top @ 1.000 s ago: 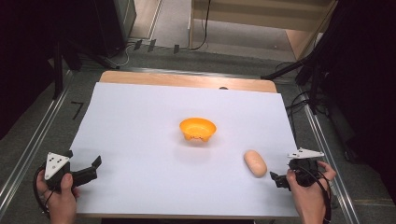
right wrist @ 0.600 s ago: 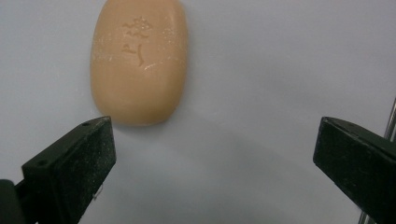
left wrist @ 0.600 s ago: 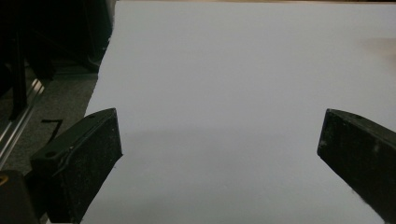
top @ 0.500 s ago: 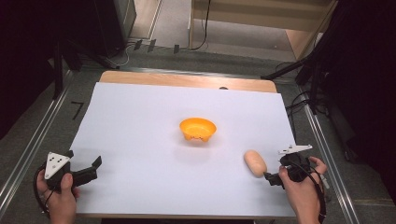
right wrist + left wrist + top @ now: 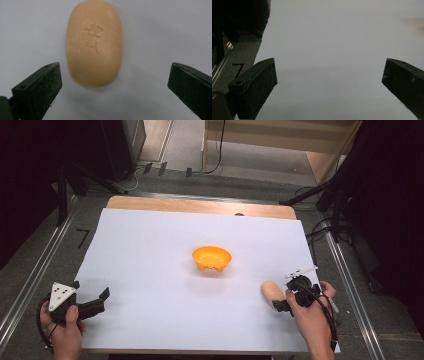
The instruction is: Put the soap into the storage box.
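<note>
A tan oval soap bar point(image 5: 273, 292) lies flat on the white sheet at the right front, its stamped face up point(image 5: 93, 43). An orange bowl point(image 5: 212, 258) stands upright in the middle of the sheet. My right gripper point(image 5: 286, 299) is open just to the right of the bar. In the right gripper view the gripper point(image 5: 114, 75) has its jaws wide apart, with the bar's near end reaching about level with the tips and nearer the left jaw, touching neither. My left gripper point(image 5: 100, 301) rests open at the front left, its jaws point(image 5: 329, 70) over bare sheet.
The white sheet point(image 5: 150, 270) covers most of the wooden table, whose far edge point(image 5: 200, 206) shows as a strip. Metal rails point(image 5: 35, 270) run along both sides. Cables and dark stands lie on the floor beyond.
My right gripper has moved left and forward until its open jaws are at the soap bar's near end. The left gripper, the bowl and the bar have stayed where they were.
</note>
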